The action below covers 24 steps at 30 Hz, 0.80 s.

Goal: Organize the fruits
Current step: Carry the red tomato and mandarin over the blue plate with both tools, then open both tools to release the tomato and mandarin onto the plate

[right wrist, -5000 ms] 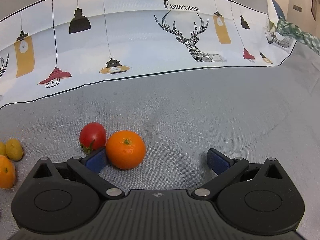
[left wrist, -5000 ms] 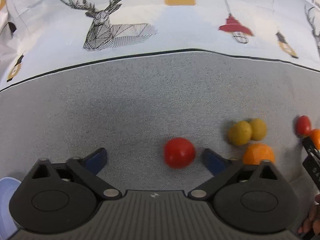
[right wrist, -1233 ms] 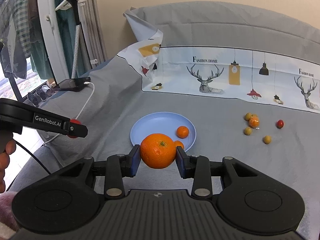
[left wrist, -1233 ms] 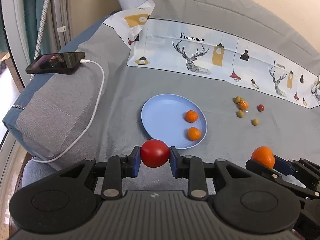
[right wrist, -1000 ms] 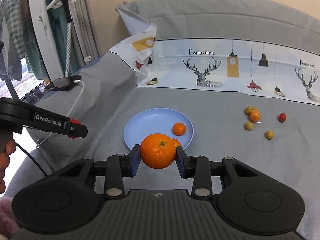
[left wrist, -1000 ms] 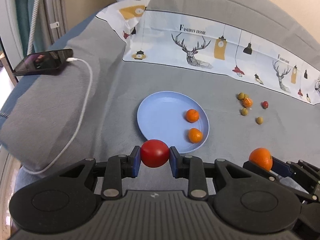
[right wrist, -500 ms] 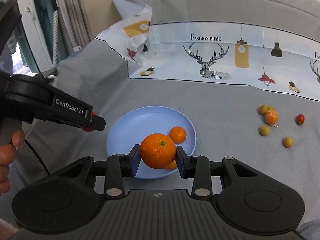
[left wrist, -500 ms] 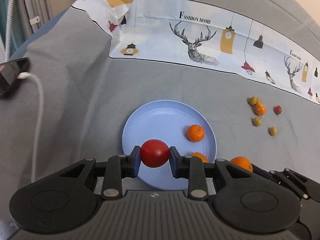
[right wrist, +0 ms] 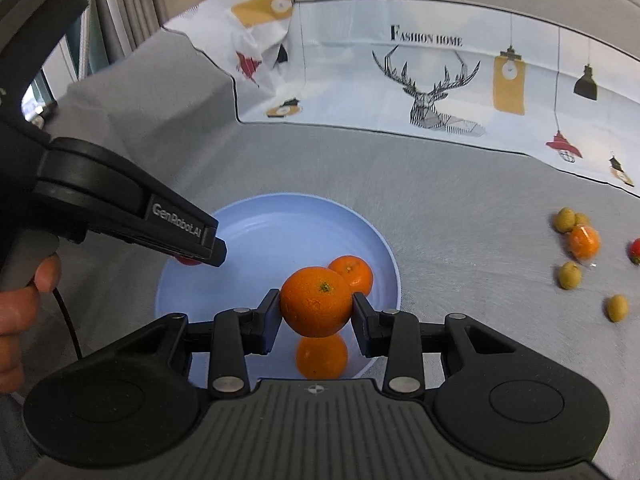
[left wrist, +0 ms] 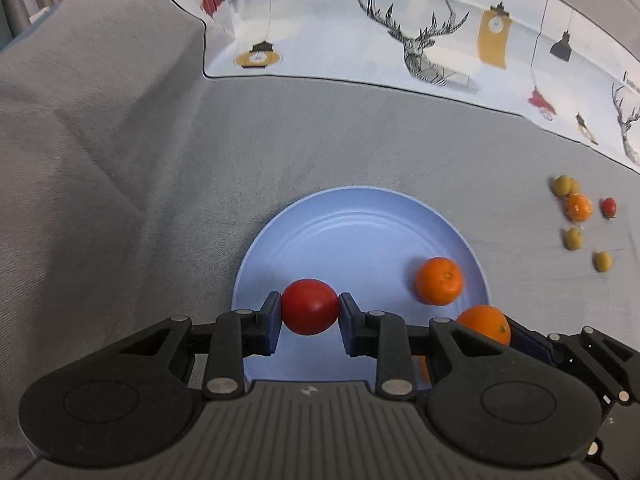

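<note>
While the left tool [left wrist: 310, 307] grips a red tomato [left wrist: 310, 306] over the blue plate's [left wrist: 340, 224] near-left part, the right tool [right wrist: 316, 307] clamps an orange [right wrist: 316, 301] above its near edge. Two smaller oranges [right wrist: 351, 269] lie on the plate.

Left wrist: looking down, close above blue plate [left wrist: 360, 216].
Right wrist: looking forward-down, close.
Shared: blue plate [right wrist: 280, 208].

A grey fabric cover [left wrist: 120, 152] fills most of both frames. Across the top lies a white printed cloth [left wrist: 360, 40] with deer heads, hanging lamps and the words "Fashion Home". Curtains [right wrist: 120, 12] hang at upper left.
</note>
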Motion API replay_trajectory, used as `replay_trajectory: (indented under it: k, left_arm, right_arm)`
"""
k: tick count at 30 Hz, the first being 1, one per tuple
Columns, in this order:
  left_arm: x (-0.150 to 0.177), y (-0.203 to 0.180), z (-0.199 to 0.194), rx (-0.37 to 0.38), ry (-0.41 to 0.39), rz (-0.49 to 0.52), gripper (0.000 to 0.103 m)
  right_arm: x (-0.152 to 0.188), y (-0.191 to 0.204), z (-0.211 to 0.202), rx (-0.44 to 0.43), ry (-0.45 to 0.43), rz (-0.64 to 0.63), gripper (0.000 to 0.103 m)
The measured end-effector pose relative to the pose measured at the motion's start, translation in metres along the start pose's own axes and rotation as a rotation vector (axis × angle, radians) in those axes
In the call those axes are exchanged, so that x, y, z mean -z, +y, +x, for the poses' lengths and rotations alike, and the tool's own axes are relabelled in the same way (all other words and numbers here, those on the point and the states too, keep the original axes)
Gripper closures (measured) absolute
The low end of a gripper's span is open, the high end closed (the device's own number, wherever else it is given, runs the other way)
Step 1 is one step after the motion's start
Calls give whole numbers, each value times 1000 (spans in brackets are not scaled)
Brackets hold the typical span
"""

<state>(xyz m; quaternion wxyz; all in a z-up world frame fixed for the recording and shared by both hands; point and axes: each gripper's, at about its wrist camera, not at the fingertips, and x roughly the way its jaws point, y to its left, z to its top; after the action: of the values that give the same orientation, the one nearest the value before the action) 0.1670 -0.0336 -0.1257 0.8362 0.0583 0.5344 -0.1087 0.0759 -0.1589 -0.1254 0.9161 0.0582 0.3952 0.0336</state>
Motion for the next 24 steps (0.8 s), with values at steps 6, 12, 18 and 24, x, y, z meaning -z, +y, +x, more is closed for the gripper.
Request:
replay_trajectory:
  k: [6, 12, 18, 24]
  left_arm:
    - [-5, 0, 21, -27, 27, 9, 68]
    - [-7, 5, 12, -32, 58, -53, 0]
    - [8, 5, -32, -43, 33, -4, 0]
    - [28, 4, -103, -56, -4, -15, 0]
  right_arm:
    - [-2, 1, 20, 2, 23, -13, 63]
    - [-6, 2, 14, -8, 18, -26, 24]
    - [2, -5, -33, 15, 27, 38, 13]
    - [18, -12, -102, 21, -5, 133, 10]
